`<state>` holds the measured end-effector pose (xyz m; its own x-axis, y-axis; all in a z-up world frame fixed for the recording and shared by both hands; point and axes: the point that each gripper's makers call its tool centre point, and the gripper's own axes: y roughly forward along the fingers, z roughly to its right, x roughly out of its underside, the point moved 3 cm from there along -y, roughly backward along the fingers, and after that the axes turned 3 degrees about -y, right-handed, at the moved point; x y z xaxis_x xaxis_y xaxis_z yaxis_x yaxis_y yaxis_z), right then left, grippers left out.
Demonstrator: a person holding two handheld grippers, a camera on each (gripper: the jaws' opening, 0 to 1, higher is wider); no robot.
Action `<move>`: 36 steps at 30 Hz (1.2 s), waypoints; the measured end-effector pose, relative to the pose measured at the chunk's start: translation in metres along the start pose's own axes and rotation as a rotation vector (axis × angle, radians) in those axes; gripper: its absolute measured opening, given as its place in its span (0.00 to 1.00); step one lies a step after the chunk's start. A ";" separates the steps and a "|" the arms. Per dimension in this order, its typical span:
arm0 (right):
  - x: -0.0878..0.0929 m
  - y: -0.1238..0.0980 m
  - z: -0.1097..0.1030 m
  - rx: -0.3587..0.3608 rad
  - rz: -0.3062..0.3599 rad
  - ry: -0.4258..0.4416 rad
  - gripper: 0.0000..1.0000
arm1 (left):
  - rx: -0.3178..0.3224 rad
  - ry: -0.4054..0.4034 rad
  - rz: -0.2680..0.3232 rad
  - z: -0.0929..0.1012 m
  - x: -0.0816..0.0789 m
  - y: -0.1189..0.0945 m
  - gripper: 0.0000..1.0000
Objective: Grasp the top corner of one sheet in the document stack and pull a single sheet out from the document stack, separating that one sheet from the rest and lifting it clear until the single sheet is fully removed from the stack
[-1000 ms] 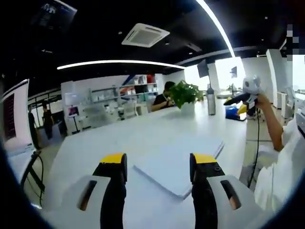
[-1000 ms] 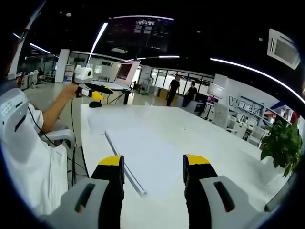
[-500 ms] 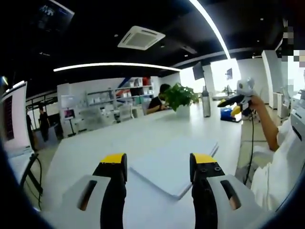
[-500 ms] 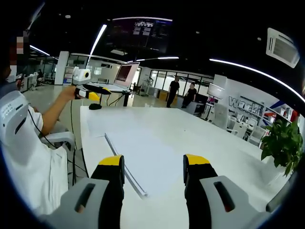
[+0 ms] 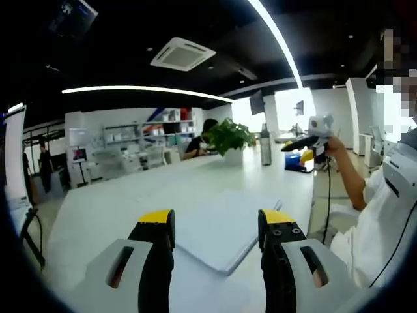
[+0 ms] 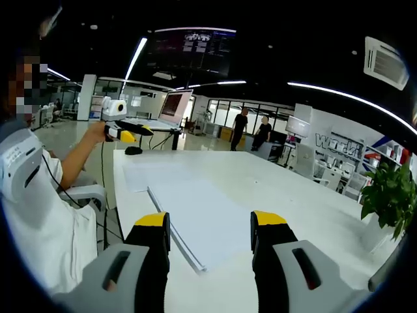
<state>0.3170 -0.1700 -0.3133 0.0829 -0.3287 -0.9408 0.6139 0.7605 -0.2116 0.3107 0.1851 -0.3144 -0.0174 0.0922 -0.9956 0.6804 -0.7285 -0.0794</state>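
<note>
Left gripper [image 5: 215, 225]: black-and-grey, yellow-tipped two-jaw gripper, jaws spread wide apart with nothing between them, held above the near part of the surface. In the right gripper view it appears at far left [image 6: 133, 128], raised in the person's hand, well apart from the stack.

Right gripper [image 6: 210, 225]: same make, jaws likewise parted and empty, poised over the stack's near corner without touching it. In the left gripper view it appears at right [image 5: 301, 141], held up in the person's hand [image 5: 333, 145].

Flat white rectangular document stack [image 5: 218, 225]: lies flat on the surface, one corner pointing toward the left gripper, seen in the gap between its jaws. In the right gripper view the stack [image 6: 202, 218] runs away from the camera, its layered edge along the left side, its near corner between the jaws. No sheet is raised.

Long white glossy surface [image 5: 117, 208]: carries the stack; also a green leafy potted plant [image 5: 228, 135] and a tall grey bottle [image 5: 265, 145] toward its far end.

Person in white garment [image 6: 39, 215]: seated beside the surface.
</note>
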 end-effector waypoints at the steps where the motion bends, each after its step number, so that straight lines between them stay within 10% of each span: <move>1: -0.001 0.000 0.000 -0.003 0.003 -0.001 0.49 | -0.003 0.003 -0.001 0.000 0.000 0.000 0.52; 36: 0.002 0.001 -0.001 -0.004 -0.011 -0.009 0.49 | -0.030 0.044 -0.003 -0.001 -0.001 0.003 0.50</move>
<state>0.3171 -0.1696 -0.3155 0.0834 -0.3421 -0.9360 0.6116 0.7591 -0.2229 0.3134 0.1835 -0.3132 0.0123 0.1241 -0.9922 0.7023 -0.7074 -0.0797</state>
